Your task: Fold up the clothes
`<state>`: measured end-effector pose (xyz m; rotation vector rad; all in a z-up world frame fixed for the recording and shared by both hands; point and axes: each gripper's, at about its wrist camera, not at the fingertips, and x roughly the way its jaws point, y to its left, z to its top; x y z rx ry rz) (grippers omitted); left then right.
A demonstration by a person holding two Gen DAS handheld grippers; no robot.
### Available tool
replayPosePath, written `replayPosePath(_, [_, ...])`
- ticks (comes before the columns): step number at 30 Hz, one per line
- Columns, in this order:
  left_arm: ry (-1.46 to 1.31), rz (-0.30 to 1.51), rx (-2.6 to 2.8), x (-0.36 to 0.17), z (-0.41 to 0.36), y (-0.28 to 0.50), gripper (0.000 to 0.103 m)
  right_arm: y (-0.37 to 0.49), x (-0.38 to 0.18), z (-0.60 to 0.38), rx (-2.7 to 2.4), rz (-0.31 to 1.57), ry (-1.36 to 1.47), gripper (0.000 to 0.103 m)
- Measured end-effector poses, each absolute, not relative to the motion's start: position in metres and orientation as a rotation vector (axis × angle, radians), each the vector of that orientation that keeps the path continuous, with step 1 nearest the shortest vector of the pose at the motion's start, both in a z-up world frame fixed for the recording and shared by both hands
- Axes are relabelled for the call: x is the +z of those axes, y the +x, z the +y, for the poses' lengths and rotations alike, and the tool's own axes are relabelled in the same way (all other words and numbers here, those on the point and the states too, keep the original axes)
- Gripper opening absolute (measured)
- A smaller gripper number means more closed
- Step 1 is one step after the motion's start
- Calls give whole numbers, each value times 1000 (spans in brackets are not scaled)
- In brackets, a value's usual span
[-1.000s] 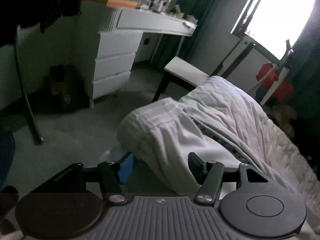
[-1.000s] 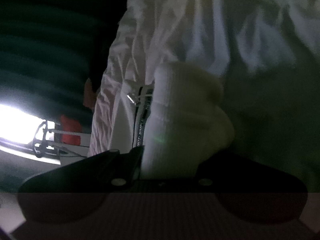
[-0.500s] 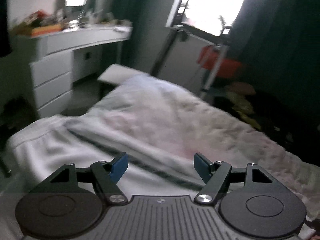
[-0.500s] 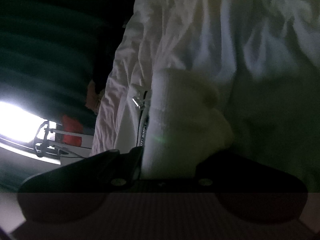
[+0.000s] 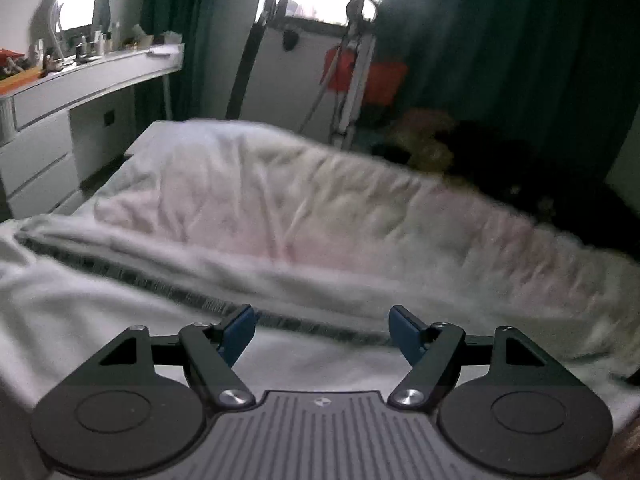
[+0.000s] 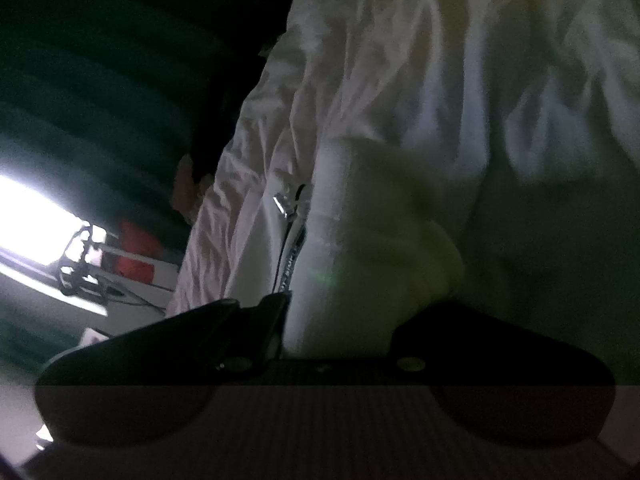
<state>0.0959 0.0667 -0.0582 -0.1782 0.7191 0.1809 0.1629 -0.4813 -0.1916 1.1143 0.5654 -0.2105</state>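
A white garment [image 5: 92, 320] lies spread over the near part of the bed, and a dark patterned stripe [image 5: 160, 284] runs along it. My left gripper [image 5: 321, 334] hovers just above the garment, open, with nothing between its blue pads [image 5: 236, 334]. In the right wrist view, a thick ribbed bunch of the white garment [image 6: 372, 220] fills the space between the jaws of my right gripper [image 6: 340, 320], which is shut on it. The cloth hides that gripper's fingertips. A drawstring with a metal tip [image 6: 282, 204] hangs beside the bunch.
A crumpled pinkish-white duvet [image 5: 320, 208] covers the bed beyond the garment. A white dresser and desk [image 5: 60, 120] stand to the left. An orange item on a stand [image 5: 380, 76] is by the window, dark curtains [image 5: 520, 60] hang behind, and a dark pile [image 5: 500, 176] lies at the right.
My left gripper has swung right, from facing the floor and dresser to facing across the bed, and has stayed open. My right gripper keeps its hold on the garment and has barely shifted.
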Motion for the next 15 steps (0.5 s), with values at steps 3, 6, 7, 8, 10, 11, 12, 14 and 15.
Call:
replayPosePath(3, [-97,774,234,-90,74,102,75,164,-187,-478,-221,573,1067,9])
replayPosePath(6, [-98,822,270,-112,91,106,75,165,-183,-475,-232,581,1019,9])
replayPosePath(7, [-100,832,275,-117,98,105,75,166,-181,-473,-235,580,999,9])
replayPosePath(8, [-90,840,275,-122,101,105,75,167,-178,-470,-238,578,975,9])
replayPosePath(10, [-51,853,265,-130,103,105,76,168,-171,-464,-244,571,920,9])
replayPosePath(11, [-31,854,260,-132,103,103,78,169,-166,-460,-246,564,882,9])
replayPosePath(12, [-12,853,258,-134,101,103,80,169,-161,-456,-248,557,846,9])
replayPosePath(14, [6,850,255,-135,99,103,82,168,-150,-450,-244,543,795,9])
replayPosePath(15, [11,847,252,-136,98,103,82,167,-145,-449,-239,536,787,9])
